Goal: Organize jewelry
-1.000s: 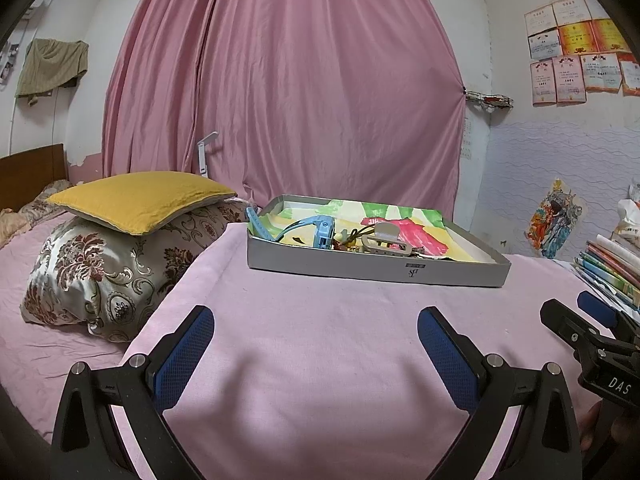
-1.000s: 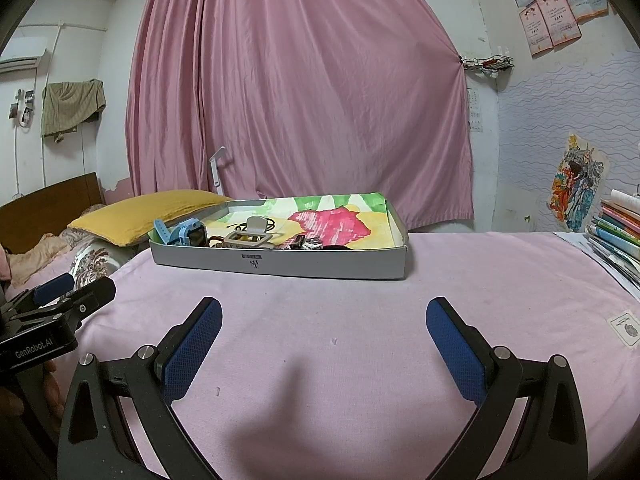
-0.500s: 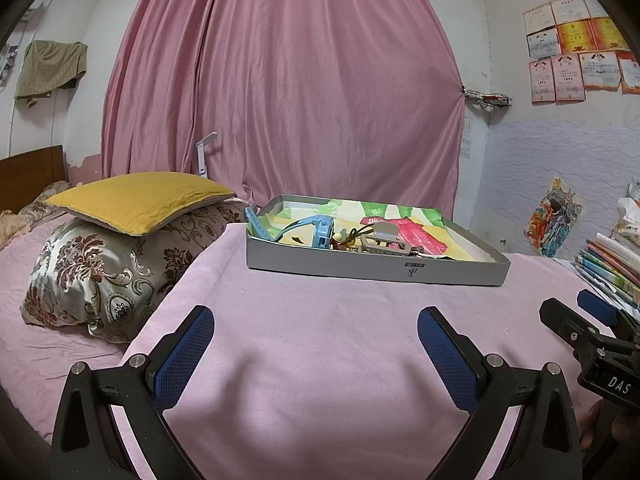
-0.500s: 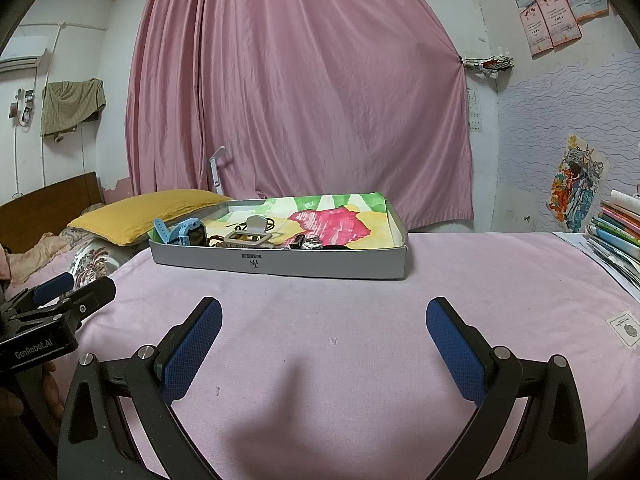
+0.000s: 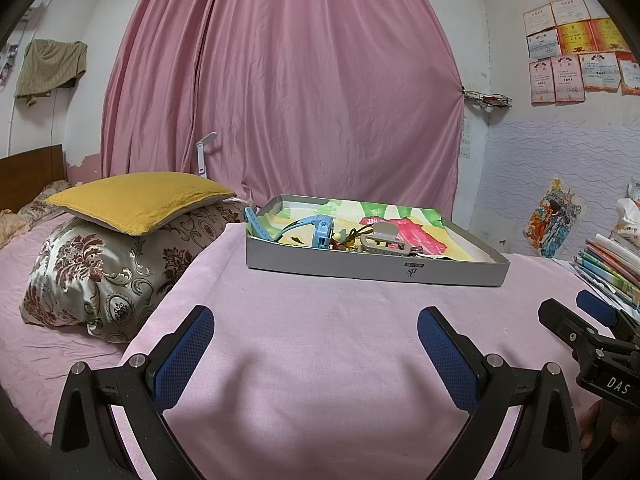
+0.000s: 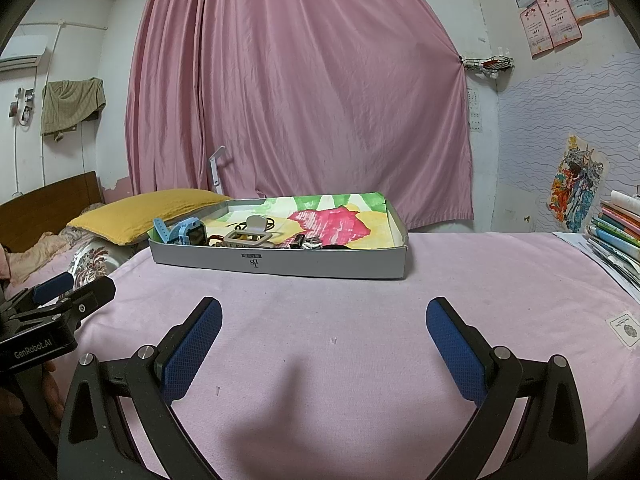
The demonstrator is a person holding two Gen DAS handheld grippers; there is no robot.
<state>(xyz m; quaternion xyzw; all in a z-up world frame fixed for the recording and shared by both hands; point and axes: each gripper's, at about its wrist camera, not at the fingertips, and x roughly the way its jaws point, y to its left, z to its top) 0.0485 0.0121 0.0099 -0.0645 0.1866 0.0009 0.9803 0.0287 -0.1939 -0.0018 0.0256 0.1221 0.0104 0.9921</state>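
A shallow grey box (image 5: 372, 268) lined with a painted flower sheet sits on the pink table cover ahead of both grippers; it also shows in the right wrist view (image 6: 280, 266). In it lie a light blue watch (image 5: 322, 230) (image 6: 184, 233), a beige hair claw clip (image 5: 380, 236) (image 6: 252, 234), and a small tangle of cords and dark pieces (image 6: 302, 243). My left gripper (image 5: 316, 340) is open and empty, low over the cover. My right gripper (image 6: 324, 332) is open and empty too, to the right of the left one.
A yellow cushion (image 5: 136, 200) on a patterned pillow (image 5: 100, 272) lies on the bed at the left. A stack of books (image 6: 618, 232) sits at the right edge of the table. A pink curtain (image 5: 288, 88) hangs behind the box.
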